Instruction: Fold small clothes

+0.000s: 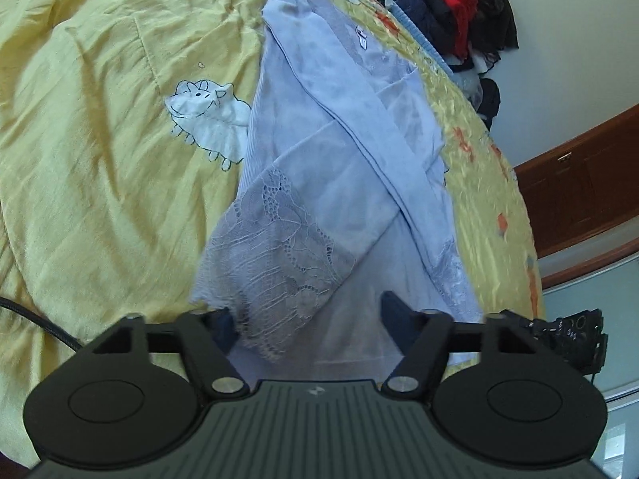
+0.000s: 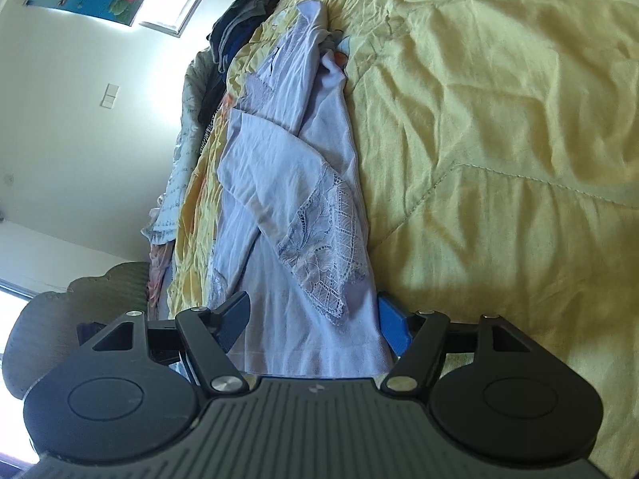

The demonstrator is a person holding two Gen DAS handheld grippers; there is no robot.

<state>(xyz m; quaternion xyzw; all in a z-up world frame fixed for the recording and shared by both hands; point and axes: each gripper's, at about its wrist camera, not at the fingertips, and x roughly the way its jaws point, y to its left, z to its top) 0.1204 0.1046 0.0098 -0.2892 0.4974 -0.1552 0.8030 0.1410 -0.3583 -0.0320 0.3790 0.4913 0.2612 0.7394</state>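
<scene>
Item: 1 lavender top [image 1: 335, 151], lying lengthwise on the yellow quilt [image 1: 88, 183], which we take as our landmark.

Progress, as we judge it: both sleeves are already crossed inward over the body, so the side folds look done. The hem-to-collar fold is left, and both tools sit at the hem end for it.

Left gripper [image 1: 311, 319]: jaws apart, the hem edge lying between its fingers; we see no pinch yet.

Right gripper [image 2: 315, 315]: jaws apart too, straddling the same hem from the quilt's near edge, 1 blue pad [image 2: 393, 327] just beside the cloth.

Materials: the top is thin, soft knit with fine creases; its lace cuff [image 1: 279, 247] is openwork, scalloped, semi-sheer, and lies diagonally across the lower body. A ribbed side panel runs along 1 edge.

The quilt is crinkled cotton with stitched seams and 1 white sheep appliqué [image 1: 207, 115] beside the top.

Beyond the quilt's far edge: 1 heap of dark and red clothes [image 1: 451, 12], unsorted.
</scene>
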